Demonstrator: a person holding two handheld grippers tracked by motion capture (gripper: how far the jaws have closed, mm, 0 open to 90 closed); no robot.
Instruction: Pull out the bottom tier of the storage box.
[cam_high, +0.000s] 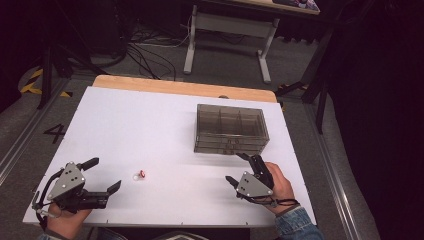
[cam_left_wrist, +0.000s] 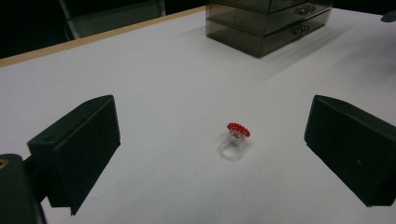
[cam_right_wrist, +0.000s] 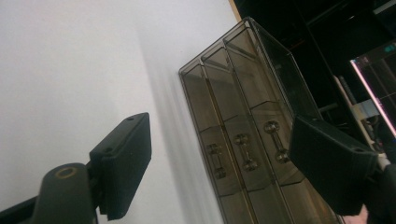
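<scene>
A small clear ring with a red top (cam_high: 140, 175) (cam_left_wrist: 234, 139) lies on the white table (cam_high: 150, 125). My left gripper (cam_high: 106, 175) (cam_left_wrist: 210, 154) is open near the front left, its jaws pointing right at the ring, which lies just beyond and between them. A smoky transparent drawer box (cam_high: 231, 128) (cam_right_wrist: 243, 126) with three shut drawers and small handles stands at the right middle. My right gripper (cam_high: 239, 169) (cam_right_wrist: 219, 158) is open just in front of the box, jaws aimed at the drawer fronts.
The table's wooden far edge (cam_high: 185, 87) borders a floor with cables and a second desk's legs (cam_high: 227, 40). Bare white surface (cam_high: 130, 125) spans the left and centre of the table.
</scene>
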